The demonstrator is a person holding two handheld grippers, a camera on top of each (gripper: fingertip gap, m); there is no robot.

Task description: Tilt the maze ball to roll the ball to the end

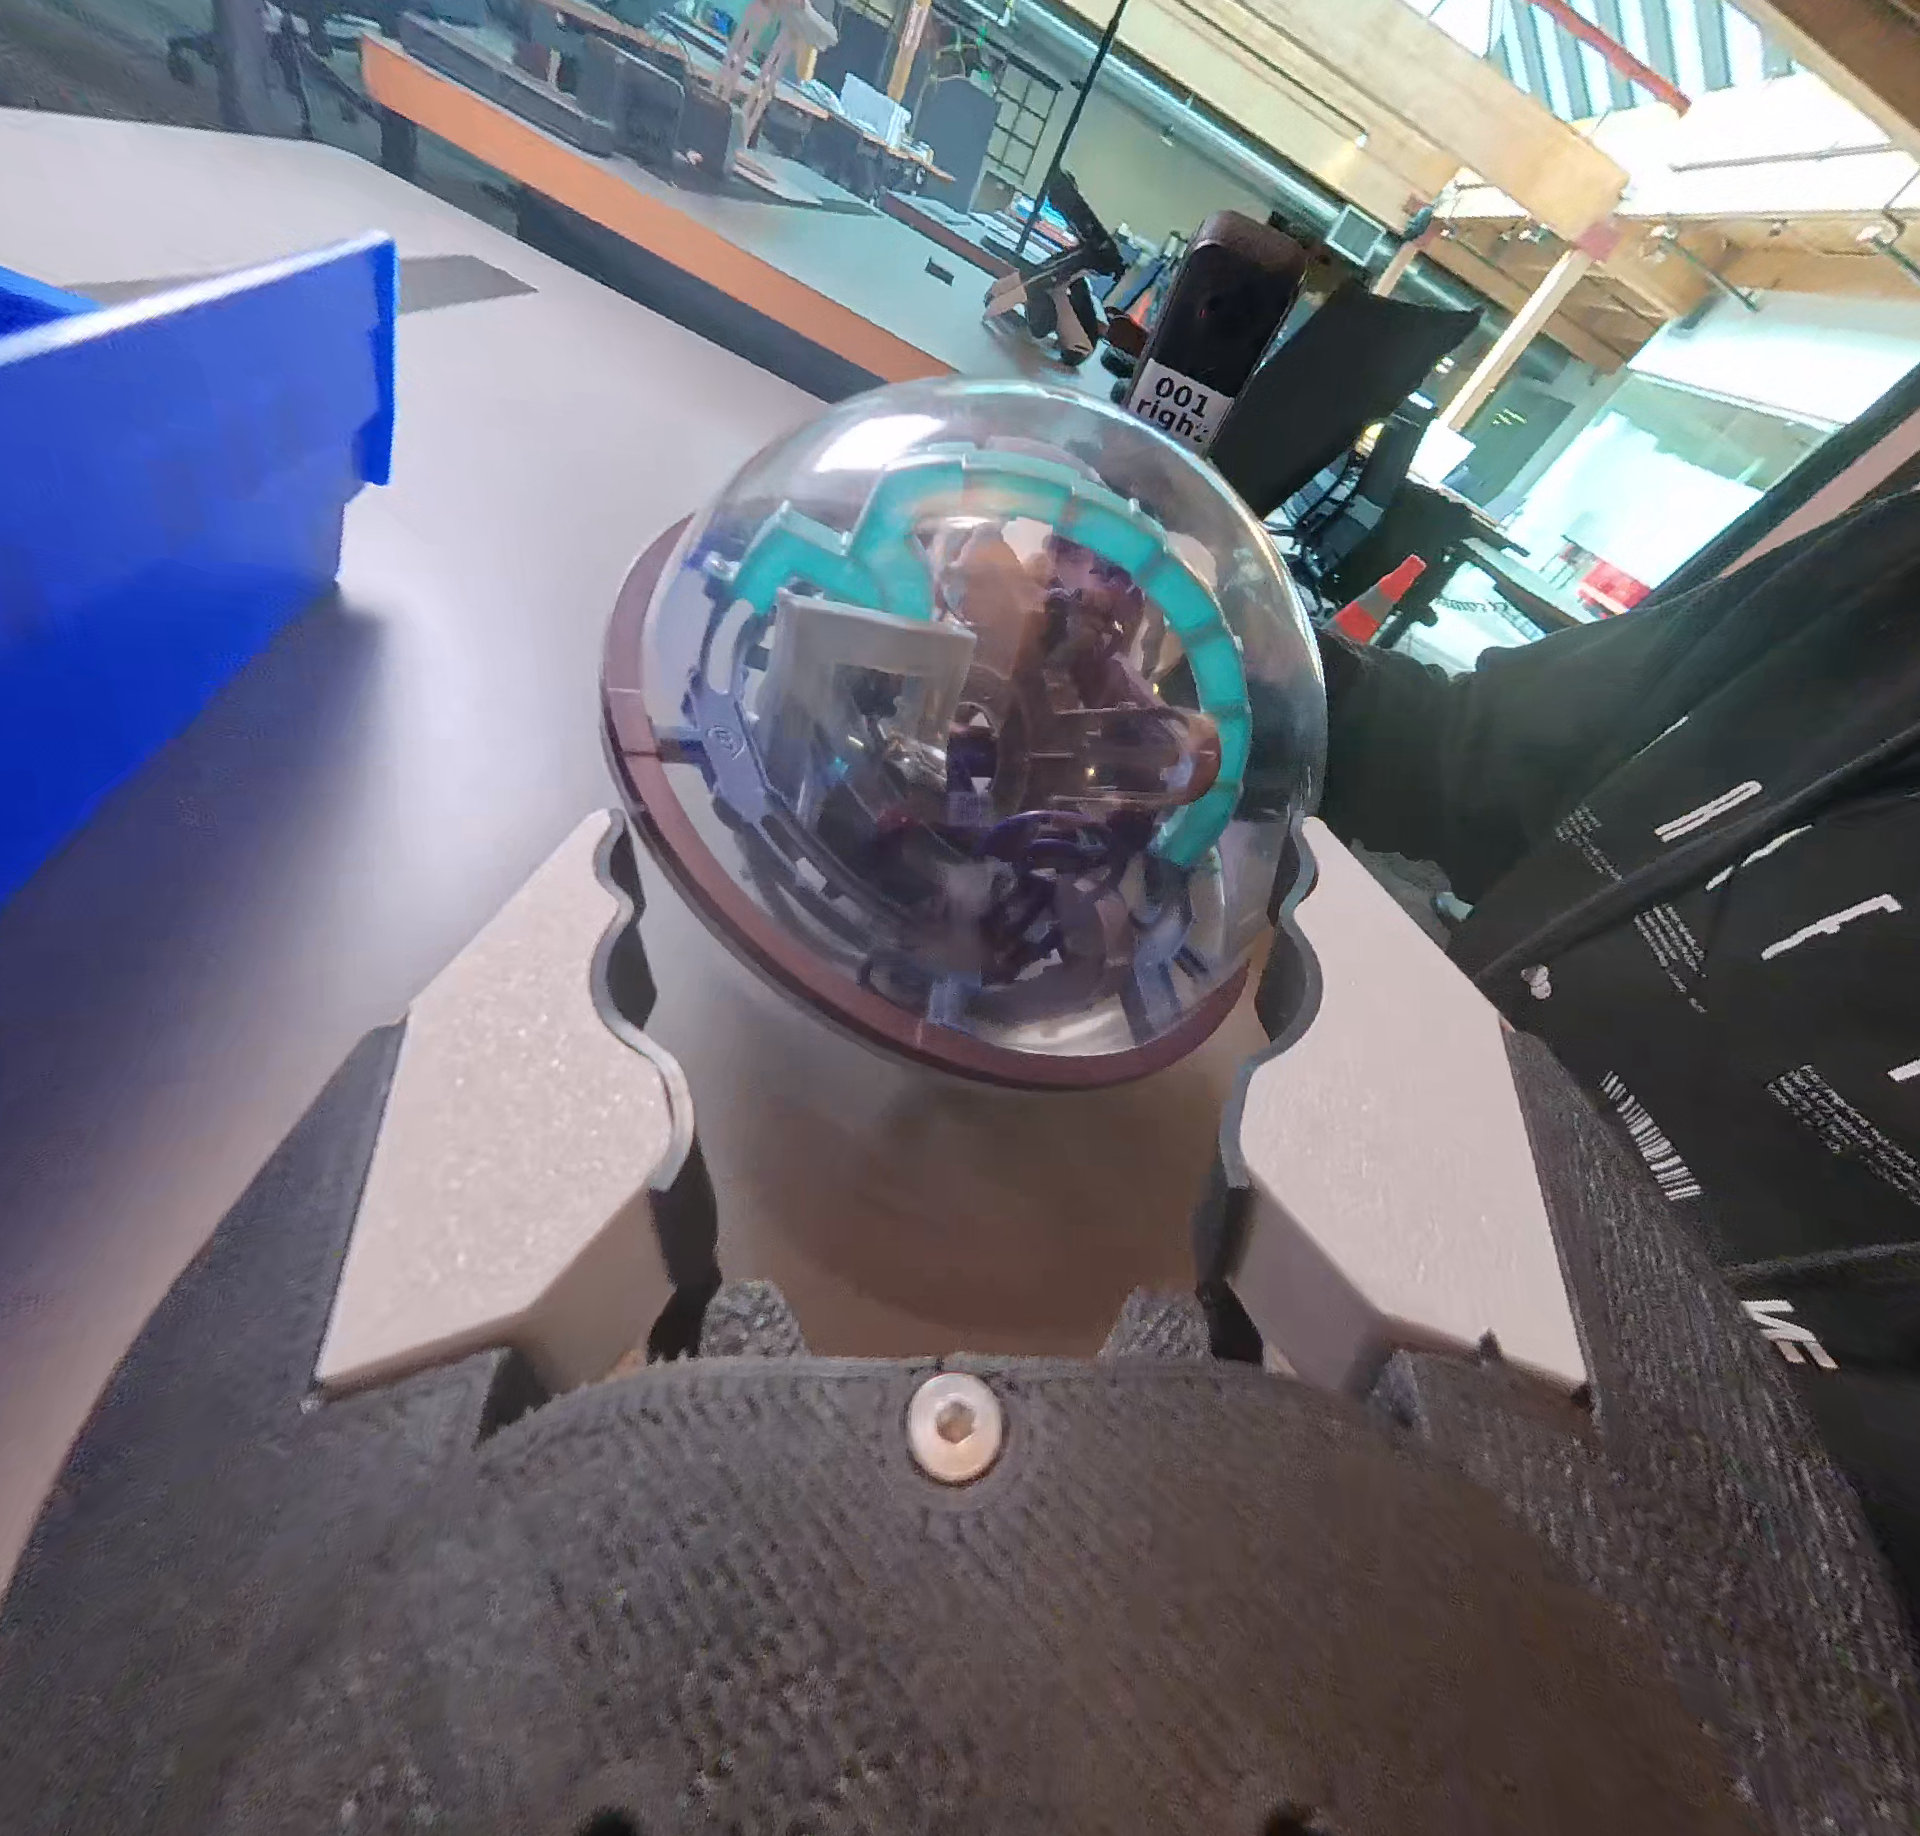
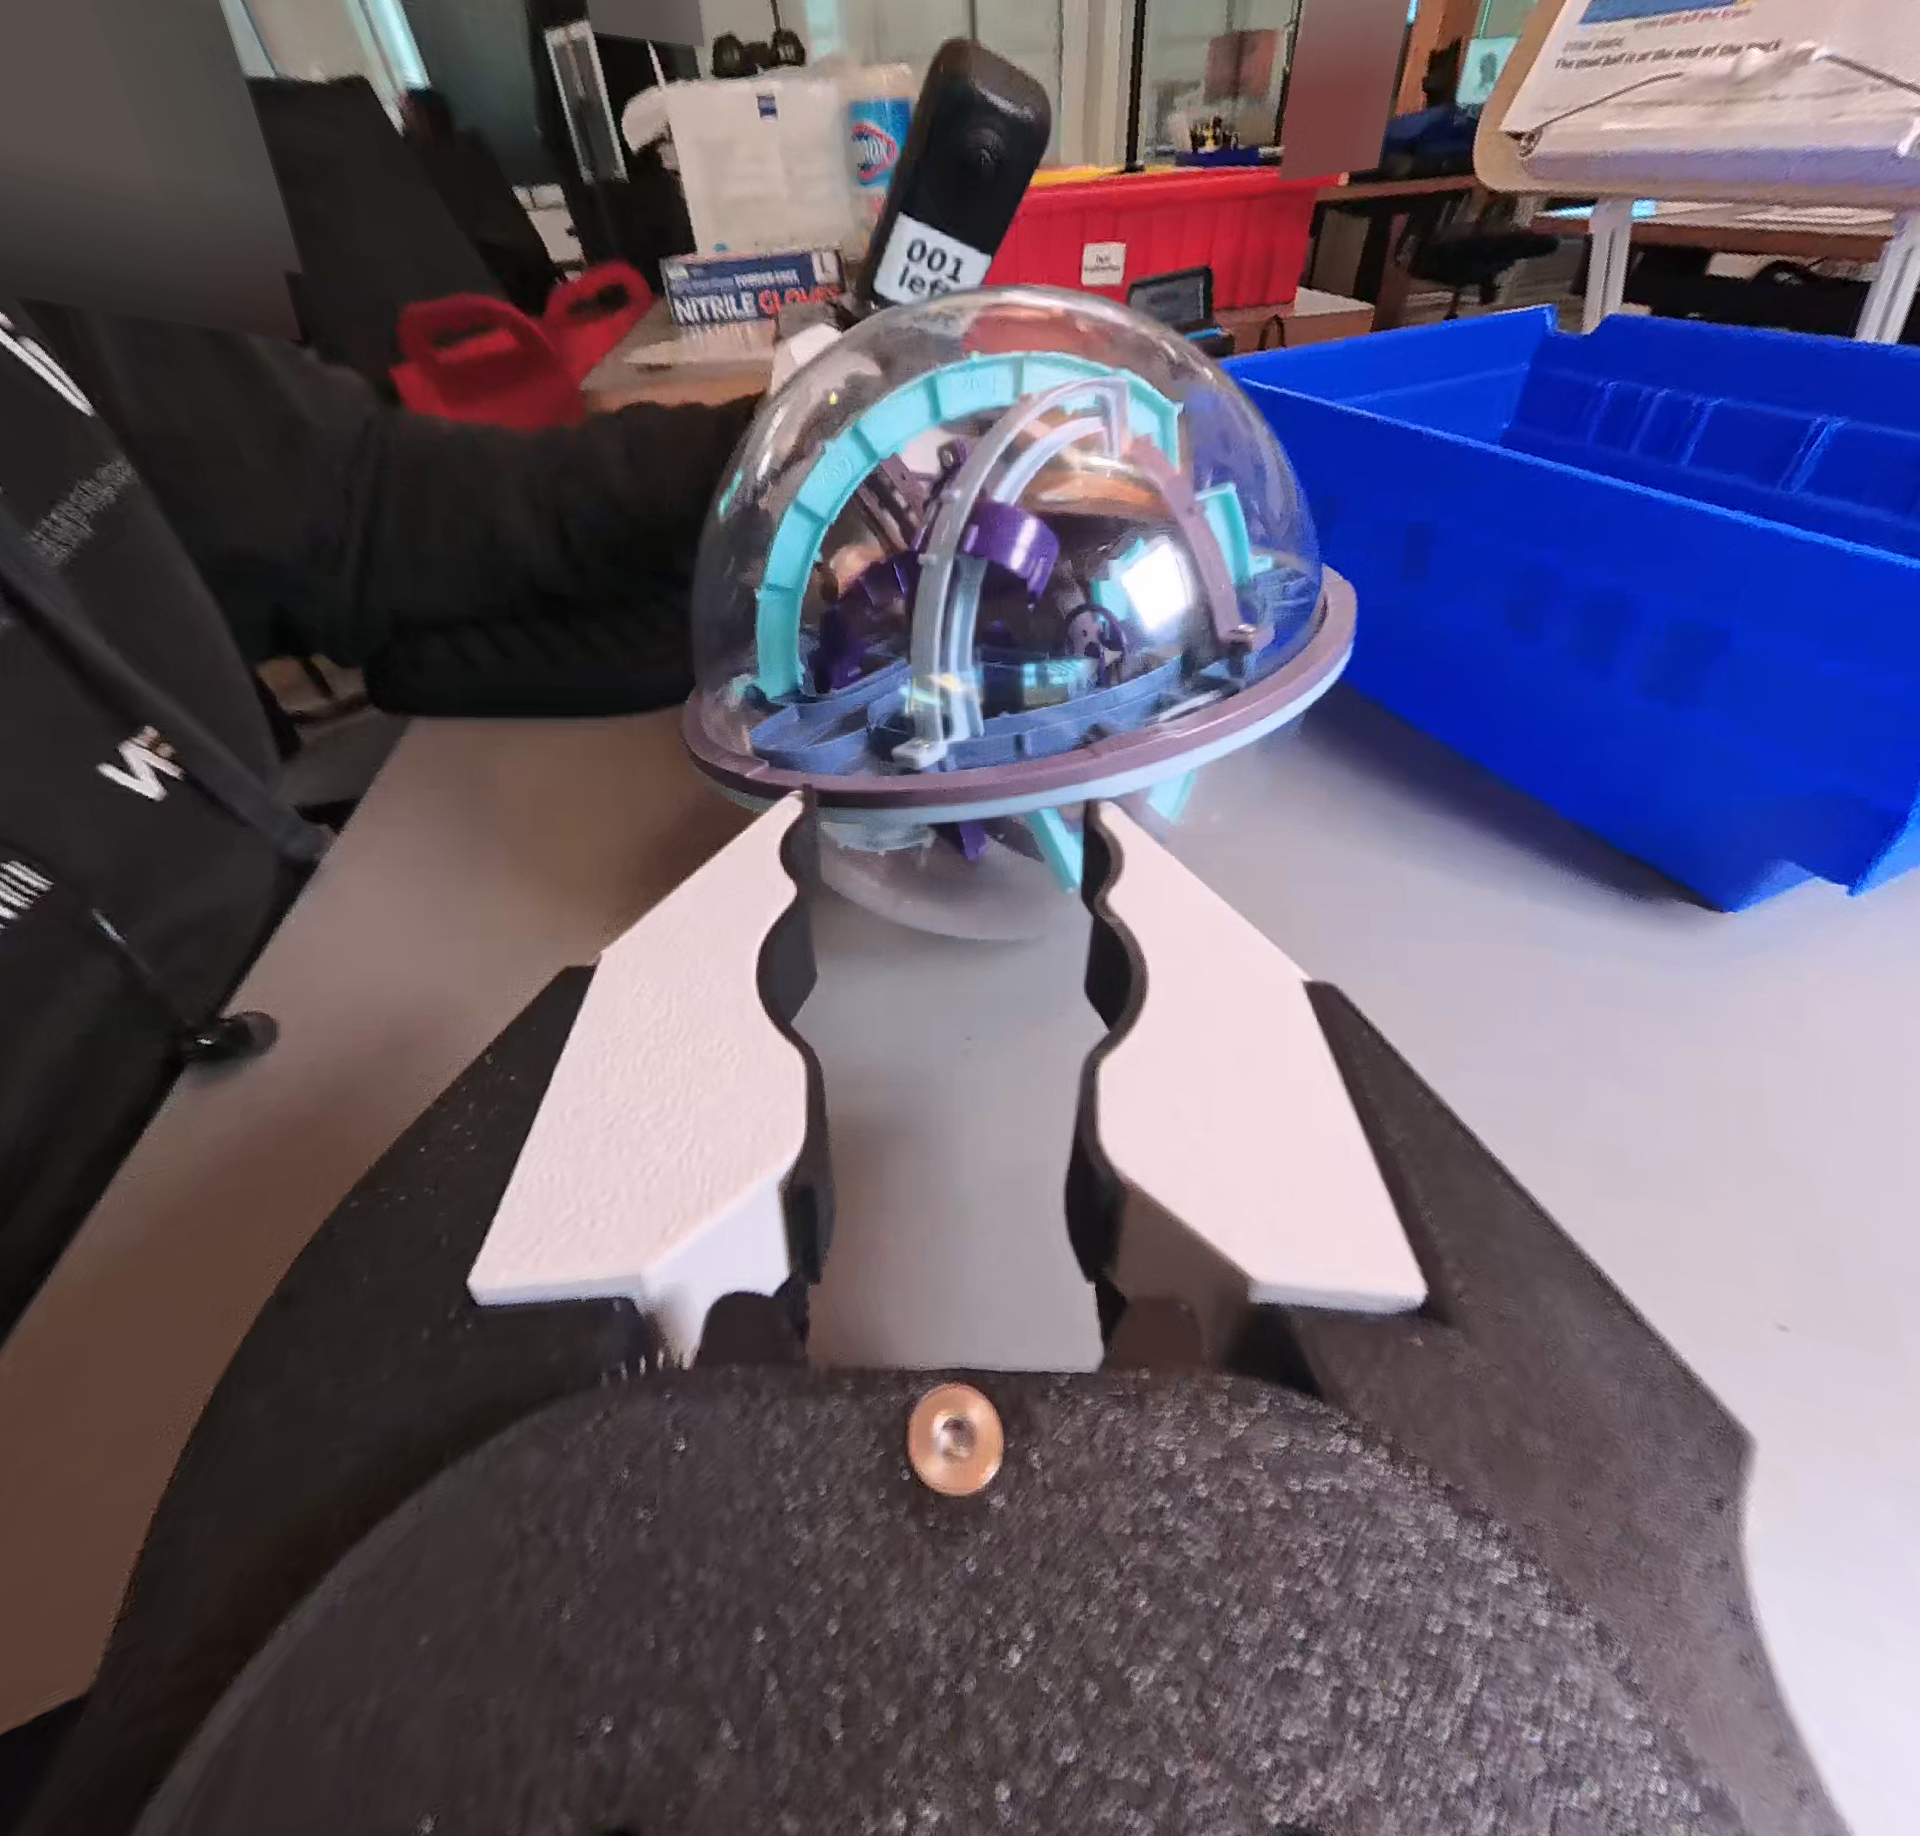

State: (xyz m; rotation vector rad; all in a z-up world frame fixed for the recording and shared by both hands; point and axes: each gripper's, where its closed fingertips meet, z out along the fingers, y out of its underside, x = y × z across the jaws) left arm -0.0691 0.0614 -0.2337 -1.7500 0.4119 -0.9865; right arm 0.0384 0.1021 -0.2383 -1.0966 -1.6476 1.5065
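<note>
- Maze ball [image 1: 961, 716] sits on the counter [image 1: 499, 560], centre of the frame in both wrist views, dead ahead of both pairs of tongs.
- Left tongs [image 1: 956, 851]: spread wide, fingertips flanking the lower part of the sphere. I can't confirm either pad presses on the shell; I read them as not gripping.
- Right tongs [image 2: 948, 820]: partly apart, tips just under the purple equator ring [image 2: 1023, 758], with the lower dome showing between them. No clear clamp.
- Key relation: the ring is tilted. In the left view it runs from mid-left down to lower right; in the right view it rises toward the right.
- The two tongs face each other across the ball, about equally near.
- Blue bin [image 2: 1621, 581] stands just beside the ball, right of frame in the right view.
- Small ball inside: cannot find it.
</note>
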